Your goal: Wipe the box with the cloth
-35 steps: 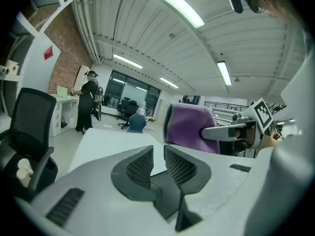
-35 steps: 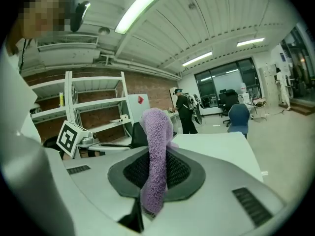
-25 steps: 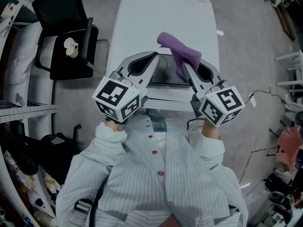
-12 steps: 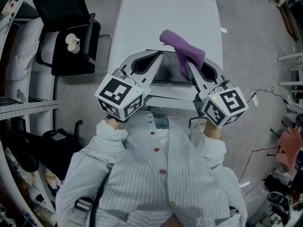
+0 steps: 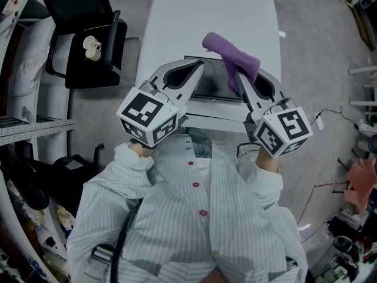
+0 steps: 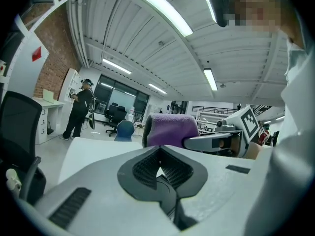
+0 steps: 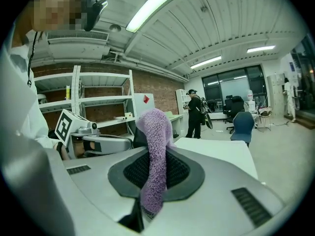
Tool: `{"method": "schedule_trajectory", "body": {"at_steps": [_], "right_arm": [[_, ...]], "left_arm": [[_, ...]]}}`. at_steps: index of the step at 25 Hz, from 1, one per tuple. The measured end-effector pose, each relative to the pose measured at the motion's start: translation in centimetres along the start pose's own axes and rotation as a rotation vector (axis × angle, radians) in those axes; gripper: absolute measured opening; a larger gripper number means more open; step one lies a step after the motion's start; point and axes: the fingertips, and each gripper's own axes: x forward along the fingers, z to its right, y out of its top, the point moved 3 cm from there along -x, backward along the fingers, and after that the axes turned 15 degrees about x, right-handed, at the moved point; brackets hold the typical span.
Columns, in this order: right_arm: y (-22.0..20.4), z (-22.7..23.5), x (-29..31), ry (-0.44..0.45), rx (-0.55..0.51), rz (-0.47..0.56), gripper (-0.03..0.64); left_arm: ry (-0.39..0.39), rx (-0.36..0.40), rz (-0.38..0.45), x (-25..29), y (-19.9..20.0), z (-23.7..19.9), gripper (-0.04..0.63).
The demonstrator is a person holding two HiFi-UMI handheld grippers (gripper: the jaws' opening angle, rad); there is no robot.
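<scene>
A black chair stands left of the white table. My left gripper, jaws pressed together on nothing, hangs over the box on that table. My right gripper pinches the purple cloth above the box's right side.

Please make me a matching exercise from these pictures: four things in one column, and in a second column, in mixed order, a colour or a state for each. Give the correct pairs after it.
Things:
1. left gripper
2. right gripper
3. cloth
4. chair

Colours and states:
A. purple
B. jaws together, nothing between them
C. black, beside the table
D. jaws shut on fabric

Pairs: 1-B, 2-D, 3-A, 4-C
</scene>
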Motion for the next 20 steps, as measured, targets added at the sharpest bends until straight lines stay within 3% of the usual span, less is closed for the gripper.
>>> {"method": "schedule_trajectory", "body": {"at_steps": [13, 20], "right_arm": [[-0.3, 0.5, -1.1, -0.005, 0.004, -0.002, 0.043], [-0.5, 0.7, -1.4, 0.003, -0.003, -0.012, 0.043]], "left_arm": [[-0.056, 0.048, 0.017, -0.6, 0.4, 1.1, 0.008], [-0.067, 0.080, -0.017, -0.7, -0.1, 0.7, 0.008]]}}
